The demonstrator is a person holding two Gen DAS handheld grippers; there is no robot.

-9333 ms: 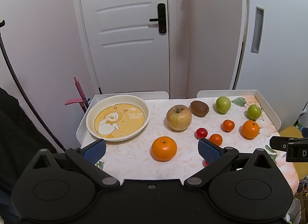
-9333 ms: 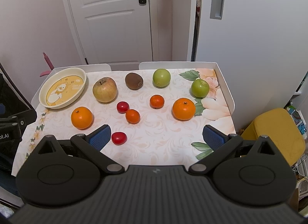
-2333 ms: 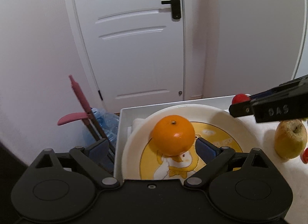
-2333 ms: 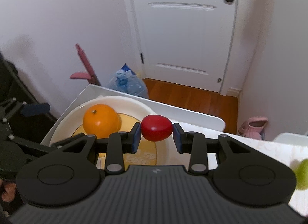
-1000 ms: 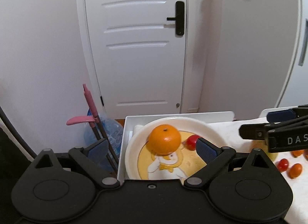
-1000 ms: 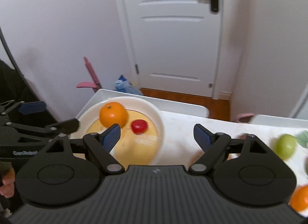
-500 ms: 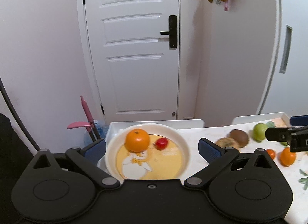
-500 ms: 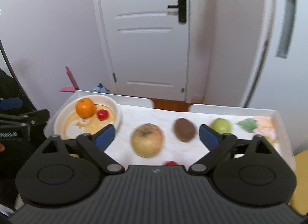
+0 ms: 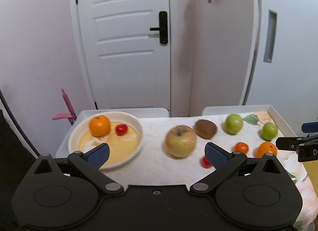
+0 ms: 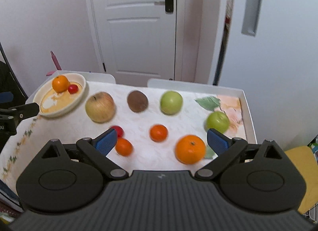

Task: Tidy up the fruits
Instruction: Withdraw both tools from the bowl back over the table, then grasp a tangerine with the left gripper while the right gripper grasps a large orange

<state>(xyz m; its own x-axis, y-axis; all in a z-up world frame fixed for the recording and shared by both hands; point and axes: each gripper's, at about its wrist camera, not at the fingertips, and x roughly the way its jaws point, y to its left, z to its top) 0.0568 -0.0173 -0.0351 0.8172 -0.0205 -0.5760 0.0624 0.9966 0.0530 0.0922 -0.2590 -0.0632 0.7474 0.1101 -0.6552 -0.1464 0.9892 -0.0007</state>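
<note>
plate: cream, yellow centre | apple: yellow-tan | kiwi: brown | tablecloth: white, floral

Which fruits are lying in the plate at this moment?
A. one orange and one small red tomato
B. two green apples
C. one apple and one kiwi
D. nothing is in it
A: the plate holds one orange and one small red tomato; the other fruits lie on the tablecloth.
</note>
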